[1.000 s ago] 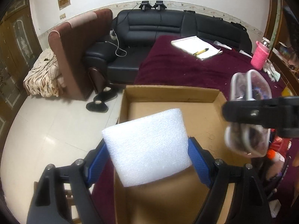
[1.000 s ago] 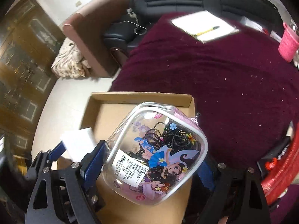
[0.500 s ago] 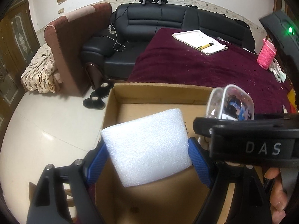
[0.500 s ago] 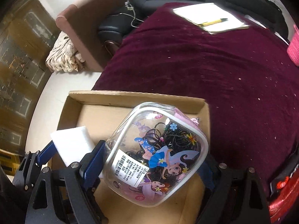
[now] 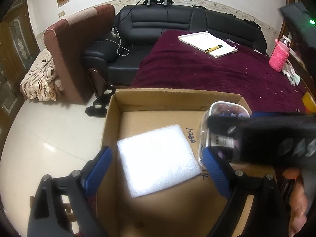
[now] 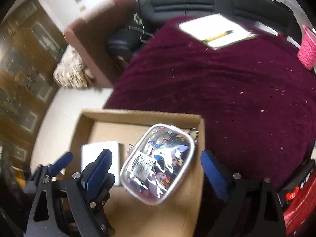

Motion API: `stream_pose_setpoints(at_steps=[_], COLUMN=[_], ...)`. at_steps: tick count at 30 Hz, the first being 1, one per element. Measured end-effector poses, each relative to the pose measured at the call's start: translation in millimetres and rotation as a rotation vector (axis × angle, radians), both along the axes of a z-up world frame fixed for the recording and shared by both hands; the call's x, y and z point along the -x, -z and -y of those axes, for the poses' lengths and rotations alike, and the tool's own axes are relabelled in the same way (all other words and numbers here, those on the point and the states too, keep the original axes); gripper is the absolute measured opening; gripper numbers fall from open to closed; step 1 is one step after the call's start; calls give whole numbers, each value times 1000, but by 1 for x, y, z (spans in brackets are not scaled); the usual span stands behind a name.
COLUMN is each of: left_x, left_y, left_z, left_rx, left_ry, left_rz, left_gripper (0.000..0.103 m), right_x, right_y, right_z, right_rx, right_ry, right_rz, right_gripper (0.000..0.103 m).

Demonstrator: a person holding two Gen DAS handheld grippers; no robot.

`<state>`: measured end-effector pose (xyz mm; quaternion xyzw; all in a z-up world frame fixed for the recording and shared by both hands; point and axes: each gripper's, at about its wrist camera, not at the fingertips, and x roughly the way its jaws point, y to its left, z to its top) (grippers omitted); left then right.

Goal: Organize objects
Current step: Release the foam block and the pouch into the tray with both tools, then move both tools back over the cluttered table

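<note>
A shallow cardboard box [image 5: 177, 96] stands at the edge of a maroon-covered table; it also shows in the right wrist view [image 6: 138, 114]. A white foam block [image 5: 158, 160] lies flat on the box floor, free between the jaws of my open left gripper [image 5: 158, 164]. It shows in the right wrist view [image 6: 98, 150] too. A clear cartoon-printed pouch [image 6: 158, 162] holding hair ties lies in the box's right side, below my open right gripper [image 6: 156, 171]. In the left wrist view the pouch [image 5: 221, 118] is partly hidden behind the right gripper's black body.
The maroon cloth [image 5: 217, 73] carries a notebook with a yellow pen [image 5: 209, 43] and a pink cup [image 5: 279, 56] at the far right. A black sofa [image 5: 167, 25] and a brown armchair [image 5: 75, 53] stand behind. White tile floor [image 5: 39, 138] lies left of the box.
Both grippers opened. The foam block dropped from the left gripper onto the box floor, and the pouch left the right gripper and now lies in the box's right side.
</note>
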<state>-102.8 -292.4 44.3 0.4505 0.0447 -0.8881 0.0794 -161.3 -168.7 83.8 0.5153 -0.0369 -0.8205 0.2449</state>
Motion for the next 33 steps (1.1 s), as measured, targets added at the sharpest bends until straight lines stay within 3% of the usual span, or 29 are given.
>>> stream_pose_setpoints(at_steps=[8, 15, 19, 22, 27, 33], left_x=[-40, -117, -159, -187, -194, -176], left_y=[-32, -62, -50, -31, -1, 9], left_z=[-13, -90, -147, -195, -246, -267], left_rx=[-33, -53, -84, -3, 151, 101], left_ry=[57, 277, 403, 487, 505, 522], left_rz=[-105, -234, -247, -247, -205, -133], left_gripper=[93, 93, 93, 93, 93, 93], right_x=[-54, -122, -142, -146, -137, -124], right_y=[-25, -18, -5, 5, 16, 19], right_z=[-84, -176, -219, -247, -284, -315], right_rx=[189, 262, 231, 233, 284, 316], right_ry=[-51, -91, -52, -12, 65, 167], right_rz=[24, -32, -96, -131, -146, -130], right_gripper=[95, 95, 95, 95, 95, 95])
